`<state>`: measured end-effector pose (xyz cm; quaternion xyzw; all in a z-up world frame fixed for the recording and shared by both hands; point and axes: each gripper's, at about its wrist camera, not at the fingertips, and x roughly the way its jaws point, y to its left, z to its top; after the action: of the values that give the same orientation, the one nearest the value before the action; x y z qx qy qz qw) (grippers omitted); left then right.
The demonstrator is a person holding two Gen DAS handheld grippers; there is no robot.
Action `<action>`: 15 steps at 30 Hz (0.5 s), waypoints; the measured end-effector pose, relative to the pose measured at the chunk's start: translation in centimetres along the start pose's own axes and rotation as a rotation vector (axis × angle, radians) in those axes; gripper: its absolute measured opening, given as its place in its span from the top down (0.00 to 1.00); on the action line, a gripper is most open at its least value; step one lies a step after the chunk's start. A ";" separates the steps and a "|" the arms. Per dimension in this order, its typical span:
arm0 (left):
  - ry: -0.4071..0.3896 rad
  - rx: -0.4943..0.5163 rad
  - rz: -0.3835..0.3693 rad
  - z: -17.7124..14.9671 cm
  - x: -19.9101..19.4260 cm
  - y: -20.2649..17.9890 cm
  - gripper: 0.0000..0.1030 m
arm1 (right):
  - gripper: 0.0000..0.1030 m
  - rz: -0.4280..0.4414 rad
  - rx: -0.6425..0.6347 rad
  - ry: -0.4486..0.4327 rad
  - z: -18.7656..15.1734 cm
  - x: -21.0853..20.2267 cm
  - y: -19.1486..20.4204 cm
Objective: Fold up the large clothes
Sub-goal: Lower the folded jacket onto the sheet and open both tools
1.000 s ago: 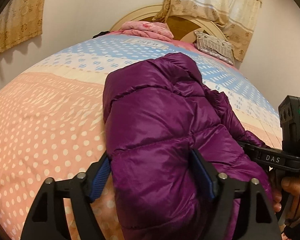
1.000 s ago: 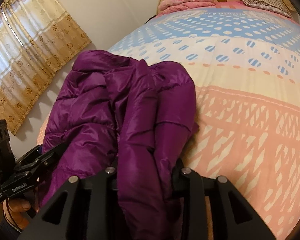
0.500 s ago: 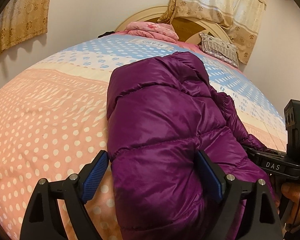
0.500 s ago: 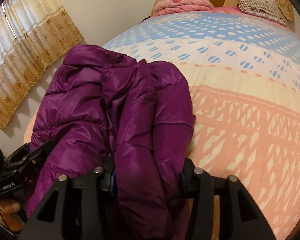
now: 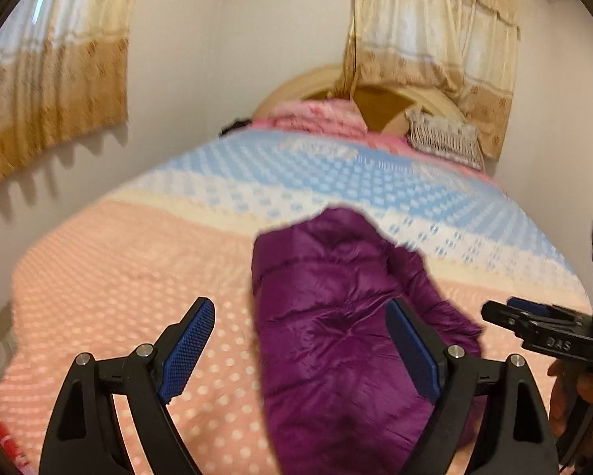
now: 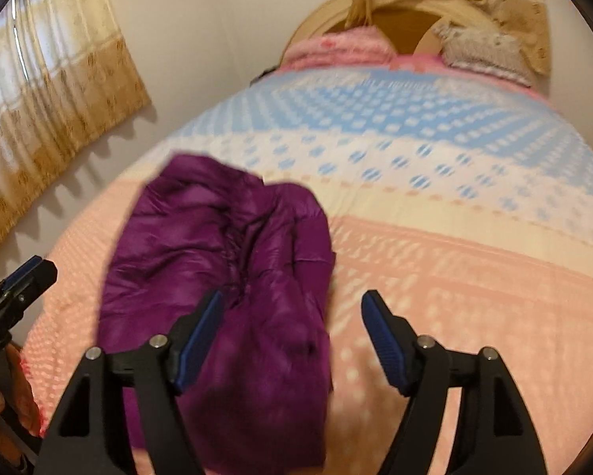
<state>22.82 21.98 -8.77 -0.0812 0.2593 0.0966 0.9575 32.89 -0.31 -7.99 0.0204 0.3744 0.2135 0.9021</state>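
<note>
A purple puffer jacket (image 5: 336, 316) lies folded in a long bundle on the near part of the bed; it also shows in the right wrist view (image 6: 225, 277). My left gripper (image 5: 300, 348) is open and empty, raised above the jacket's near end. My right gripper (image 6: 292, 332) is open and empty, above the jacket's right edge. The right gripper also shows at the right of the left wrist view (image 5: 542, 328), and the left gripper at the left edge of the right wrist view (image 6: 15, 289).
The bed (image 5: 118, 277) has a pink, cream and blue dotted cover. A folded pink blanket (image 5: 316, 114) and a pillow (image 5: 443, 138) lie at the headboard. Curtains (image 5: 51, 79) hang on the left wall and behind the headboard.
Both grippers have opened, let go of the jacket and pulled back and up. The jacket now lies on the bed, farther from both cameras.
</note>
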 end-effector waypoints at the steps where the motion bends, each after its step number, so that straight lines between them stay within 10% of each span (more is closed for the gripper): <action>1: -0.027 0.006 -0.018 0.3 -1.8 -0.3 0.14 | 0.19 -0.001 -0.004 -0.022 -0.2 -1.4 0.4; 15: -0.166 0.067 -0.072 0.0 -14.4 -2.9 0.14 | 0.08 -0.028 -0.124 -0.245 -2.4 -14.9 6.3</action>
<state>11.32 17.12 -1.08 -0.0502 0.1792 0.0600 0.9807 19.56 -0.89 1.45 -0.0147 0.2478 0.2197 0.9435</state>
